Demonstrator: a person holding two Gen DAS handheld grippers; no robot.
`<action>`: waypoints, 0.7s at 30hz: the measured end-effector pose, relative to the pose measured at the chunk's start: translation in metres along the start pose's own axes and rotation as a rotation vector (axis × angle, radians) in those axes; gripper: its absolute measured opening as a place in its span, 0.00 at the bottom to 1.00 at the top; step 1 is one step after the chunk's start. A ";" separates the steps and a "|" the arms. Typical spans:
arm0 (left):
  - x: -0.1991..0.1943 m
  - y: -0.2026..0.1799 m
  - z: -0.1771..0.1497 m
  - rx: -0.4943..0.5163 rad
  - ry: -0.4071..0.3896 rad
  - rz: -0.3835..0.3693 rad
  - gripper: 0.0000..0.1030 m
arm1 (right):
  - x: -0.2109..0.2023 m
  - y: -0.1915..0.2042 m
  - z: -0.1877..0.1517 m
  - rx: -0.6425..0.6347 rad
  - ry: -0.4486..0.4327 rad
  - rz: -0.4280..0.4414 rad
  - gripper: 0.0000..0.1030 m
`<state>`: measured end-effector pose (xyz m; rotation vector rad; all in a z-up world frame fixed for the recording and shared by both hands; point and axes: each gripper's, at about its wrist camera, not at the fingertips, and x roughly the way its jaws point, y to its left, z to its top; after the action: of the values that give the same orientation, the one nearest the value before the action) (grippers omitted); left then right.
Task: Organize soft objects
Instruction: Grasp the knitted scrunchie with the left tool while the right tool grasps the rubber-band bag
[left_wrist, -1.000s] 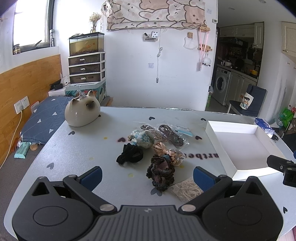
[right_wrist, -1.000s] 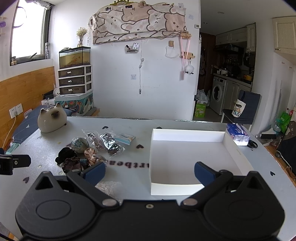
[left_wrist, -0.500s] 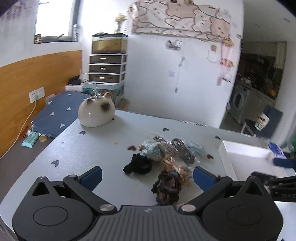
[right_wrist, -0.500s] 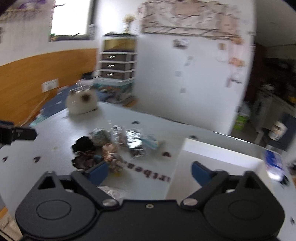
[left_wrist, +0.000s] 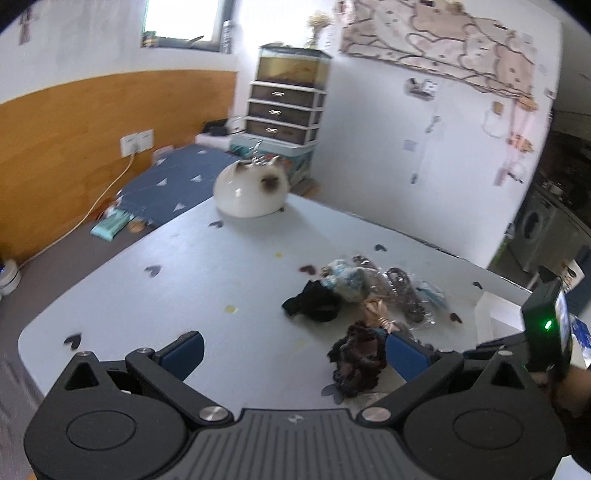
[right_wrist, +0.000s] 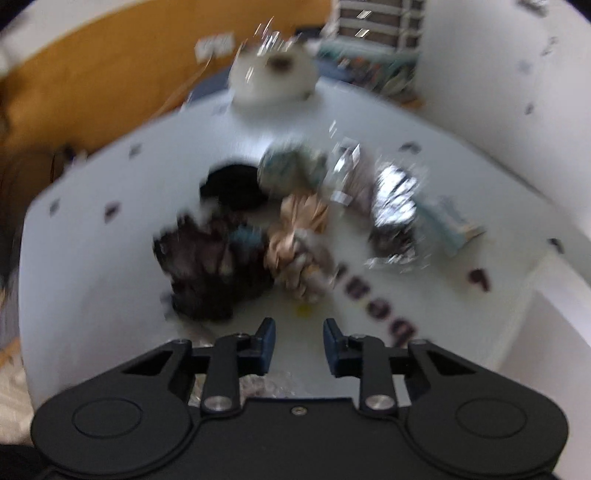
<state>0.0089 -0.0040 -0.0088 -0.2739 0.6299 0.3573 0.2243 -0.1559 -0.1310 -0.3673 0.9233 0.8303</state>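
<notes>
A pile of hair scrunchies lies on the grey table: a dark brown one (left_wrist: 357, 360) (right_wrist: 207, 266), a black one (left_wrist: 314, 301) (right_wrist: 234, 186), a beige one (right_wrist: 299, 240), a pale blue-green one (left_wrist: 347, 278) (right_wrist: 291, 166), plus clear bags of hair ties (right_wrist: 393, 210). My left gripper (left_wrist: 293, 350) is open and empty, short of the pile. My right gripper (right_wrist: 298, 345) hangs just in front of the beige scrunchie, jaws narrowed but apart, nothing between them; the view is blurred. The white box (left_wrist: 495, 314) shows at the right.
A white cat-shaped ornament (left_wrist: 251, 190) stands at the table's far left corner. The right gripper's body (left_wrist: 546, 332) shows at the right edge of the left wrist view. A clear bag (right_wrist: 266, 384) lies under the right gripper.
Both grippers swung left toward the pile. The right one moved in close over it and its jaws narrowed from wide open. The left stayed wide open.
</notes>
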 end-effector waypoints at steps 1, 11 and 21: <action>0.000 0.000 0.000 -0.005 0.004 0.003 1.00 | 0.008 0.000 -0.002 -0.019 0.020 0.006 0.28; 0.047 -0.032 0.005 0.020 0.084 -0.093 0.97 | -0.012 0.014 -0.056 -0.061 0.098 0.065 0.31; 0.137 -0.062 0.014 0.122 0.230 -0.265 0.81 | -0.061 0.016 -0.058 0.181 -0.008 0.044 0.84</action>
<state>0.1443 -0.0217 -0.0735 -0.2800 0.8273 0.0313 0.1599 -0.2095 -0.1136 -0.1874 0.9938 0.7804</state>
